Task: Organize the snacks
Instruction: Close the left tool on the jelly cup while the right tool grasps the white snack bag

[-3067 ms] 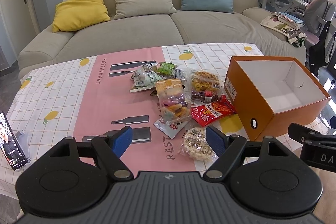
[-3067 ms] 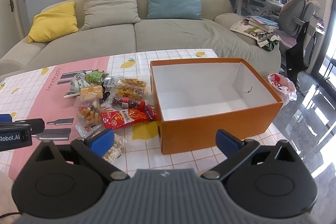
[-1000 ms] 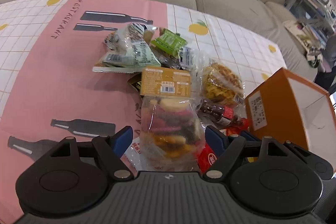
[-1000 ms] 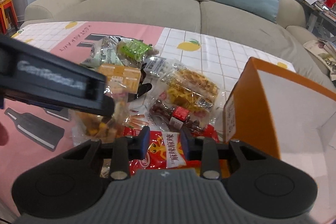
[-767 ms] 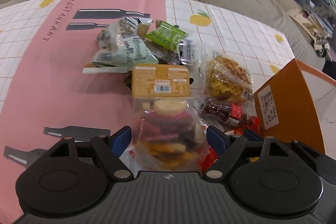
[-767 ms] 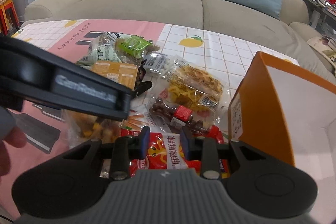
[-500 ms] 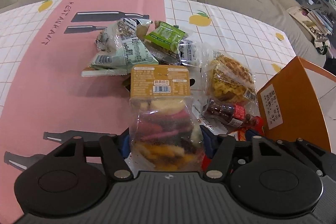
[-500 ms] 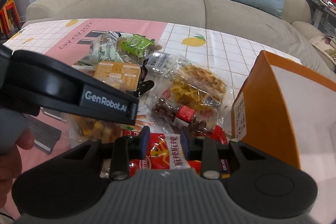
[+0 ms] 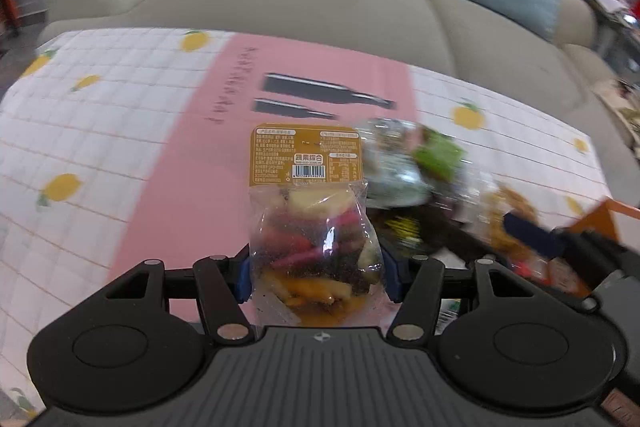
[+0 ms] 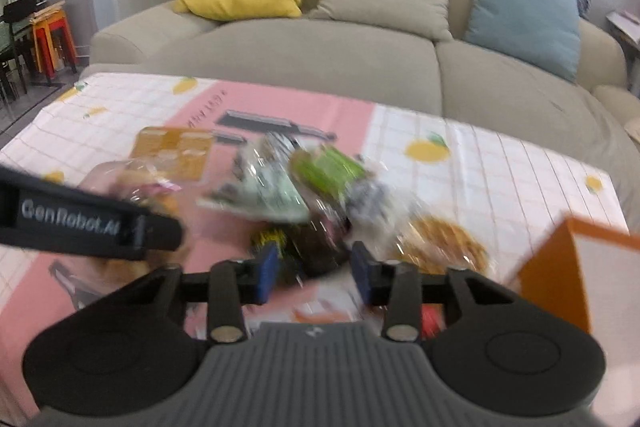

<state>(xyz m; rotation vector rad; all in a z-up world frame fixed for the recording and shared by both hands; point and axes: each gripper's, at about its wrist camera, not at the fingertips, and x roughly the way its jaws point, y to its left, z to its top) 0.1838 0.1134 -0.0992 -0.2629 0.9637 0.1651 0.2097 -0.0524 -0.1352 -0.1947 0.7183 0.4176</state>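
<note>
A clear bag of mixed fruit crisps [image 9: 316, 239] with an orange-brown label hangs above the pink tablecloth. My left gripper [image 9: 316, 275] is closing, and its blue pads press the bag's lower sides. In the right wrist view the same bag [image 10: 172, 147] shows blurred at the left, behind the left gripper's body [image 10: 80, 223]. My right gripper [image 10: 314, 267] is opening, pads apart with nothing pressed between them, just in front of the blurred snack pile. That pile includes a green packet [image 10: 328, 167], a pale green packet [image 10: 260, 199] and a waffle packet [image 10: 440, 239].
An open orange box [image 10: 560, 267] stands at the right table edge, also visible as the box corner [image 9: 600, 219] in the left wrist view. The lemon-print tablecloth [image 9: 120, 131] is bare on its left half. A beige sofa [image 10: 320, 59] with cushions runs behind the table.
My left jaws closed on the crisp bag and lifted it up and left off the pile. My right jaws spread apart from the red packet they held, and that gripper moved away.
</note>
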